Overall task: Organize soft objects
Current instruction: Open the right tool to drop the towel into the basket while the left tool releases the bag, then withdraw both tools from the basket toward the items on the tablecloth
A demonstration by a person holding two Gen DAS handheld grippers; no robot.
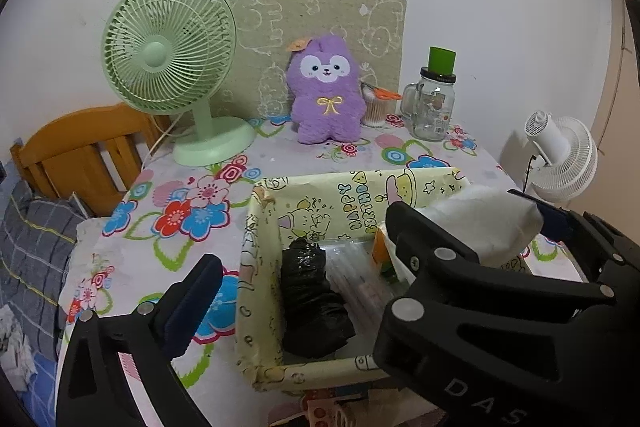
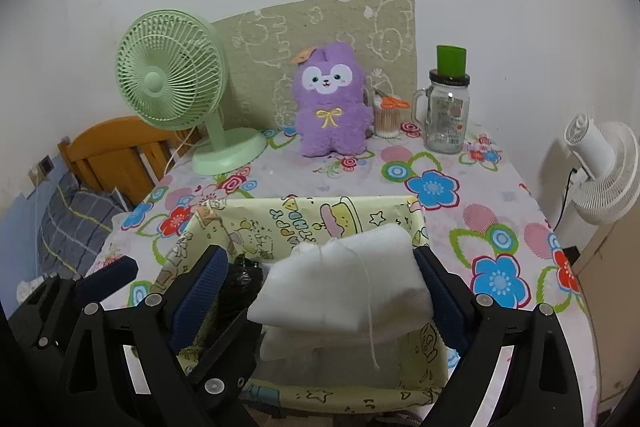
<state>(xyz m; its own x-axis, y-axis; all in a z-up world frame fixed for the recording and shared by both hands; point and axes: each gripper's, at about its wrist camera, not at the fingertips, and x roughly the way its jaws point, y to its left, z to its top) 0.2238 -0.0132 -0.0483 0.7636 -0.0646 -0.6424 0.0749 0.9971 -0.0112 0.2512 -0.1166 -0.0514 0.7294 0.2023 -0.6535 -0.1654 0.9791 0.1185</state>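
Note:
A yellow cartoon-print box (image 1: 262,267) (image 2: 240,223) stands on the flowered table. Inside lie a black crumpled bag (image 1: 312,303) (image 2: 240,279), a clear packet and an orange-and-white pack (image 1: 380,255). A folded white cloth (image 2: 344,287) (image 1: 484,219) is above the box's right half, lying against the right finger of my right gripper (image 2: 320,291), whose jaws stand wide apart. My left gripper (image 1: 304,267) is open and empty, straddling the box's left wall. A purple plush toy (image 1: 326,91) (image 2: 330,99) sits at the back of the table.
A green desk fan (image 1: 172,59) (image 2: 176,83) stands back left. A glass jar mug (image 1: 434,103) (image 2: 446,115) with a green cup on top and a cotton-swab pot (image 2: 386,121) stand back right. A white fan (image 2: 600,167) is beyond the table's right edge; a wooden bed (image 1: 80,151) is left.

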